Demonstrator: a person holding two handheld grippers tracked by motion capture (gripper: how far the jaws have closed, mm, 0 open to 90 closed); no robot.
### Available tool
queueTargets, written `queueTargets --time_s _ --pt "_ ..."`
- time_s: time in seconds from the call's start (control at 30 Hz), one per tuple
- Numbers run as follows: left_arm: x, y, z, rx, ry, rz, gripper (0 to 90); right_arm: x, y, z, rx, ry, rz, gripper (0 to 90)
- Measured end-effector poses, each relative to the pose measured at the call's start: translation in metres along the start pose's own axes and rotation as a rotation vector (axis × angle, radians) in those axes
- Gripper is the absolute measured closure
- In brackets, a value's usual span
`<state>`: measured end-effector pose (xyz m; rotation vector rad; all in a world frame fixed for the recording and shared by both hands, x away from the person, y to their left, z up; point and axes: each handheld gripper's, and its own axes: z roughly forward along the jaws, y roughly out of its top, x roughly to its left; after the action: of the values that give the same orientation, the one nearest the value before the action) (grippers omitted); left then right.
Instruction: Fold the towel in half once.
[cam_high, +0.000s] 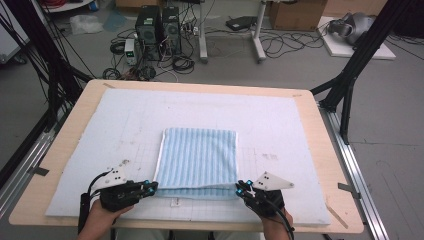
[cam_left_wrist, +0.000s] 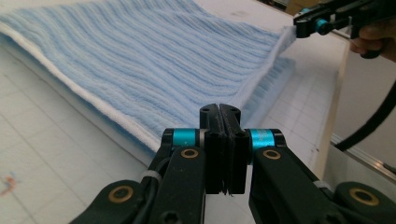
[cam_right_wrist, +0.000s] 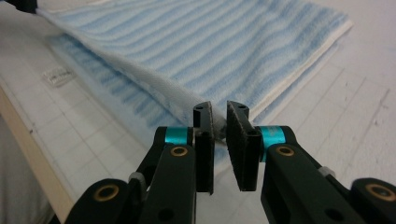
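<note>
A light blue striped towel (cam_high: 197, 157) lies folded on the white mat (cam_high: 125, 115) in the middle of the table. My left gripper (cam_high: 154, 187) is at its near left corner, jaws shut on the edge of the top layer (cam_left_wrist: 140, 56). At the near right corner my right gripper (cam_high: 239, 189) pinches the same layer's edge (cam_right_wrist: 210, 42) between its pads, jaws a little apart around the cloth. The near edge of that layer is raised slightly off the layer beneath. In the left gripper view the right gripper (cam_left_wrist: 299, 25) holds the far corner up.
The wooden table (cam_high: 330, 150) edge runs just behind both hands. A small white tag (cam_high: 175, 203) lies on the mat near the towel's front edge. Black frame legs, computers and cables stand on the floor beyond the table.
</note>
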<state>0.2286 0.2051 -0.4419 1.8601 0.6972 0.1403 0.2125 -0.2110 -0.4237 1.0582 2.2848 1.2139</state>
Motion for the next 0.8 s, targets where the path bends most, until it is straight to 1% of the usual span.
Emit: queueTargets --time_s 0.03,0.07,0.1,0.13,0.2,0.3,0.4,0.47,0.53,0.67,0.73,0.8 --pt "0.000 0.000 0.001 0.002 0.005 -0.018 81.2 0.000 -0.002 0.001 0.015 0.009 0.005 72.3" --pt "0.002 0.000 0.002 0.004 0.015 -0.054 64.7 -0.001 -0.004 0.001 0.021 0.008 0.023 60.9" --pt "0.005 0.002 0.002 -0.006 0.015 -0.069 56.4 -0.003 -0.004 0.002 0.015 0.002 0.046 56.4" --pt "0.006 0.004 0.000 -0.026 0.031 -0.061 57.7 -0.005 -0.003 0.001 0.003 -0.003 0.056 56.1" --pt "0.011 0.008 -0.002 -0.058 0.049 -0.075 57.6 -0.007 0.000 0.001 -0.020 -0.024 0.066 56.1" --pt "0.017 0.013 -0.006 -0.085 0.085 -0.076 57.2 -0.006 0.005 0.008 -0.020 -0.031 0.047 56.3" --pt "0.024 0.016 -0.005 -0.093 0.107 -0.089 57.3 -0.007 0.008 0.020 0.001 -0.027 0.033 57.3" --pt "0.029 0.018 -0.003 -0.094 0.112 -0.090 57.3 -0.008 0.010 0.027 0.013 -0.025 0.025 60.6" --pt "0.032 0.020 0.000 -0.089 0.115 -0.090 57.4 -0.009 0.011 0.033 0.019 -0.007 0.013 64.4" --pt "0.041 0.024 0.006 -0.085 0.123 -0.090 57.4 -0.010 0.013 0.044 0.052 0.032 -0.010 70.3" --pt "0.046 0.027 0.007 -0.087 0.131 -0.098 56.2 -0.011 0.013 0.049 0.082 0.043 -0.026 71.7" --pt "0.051 0.029 0.009 -0.092 0.138 -0.102 55.0 -0.011 0.010 0.051 0.127 0.043 -0.059 72.0"
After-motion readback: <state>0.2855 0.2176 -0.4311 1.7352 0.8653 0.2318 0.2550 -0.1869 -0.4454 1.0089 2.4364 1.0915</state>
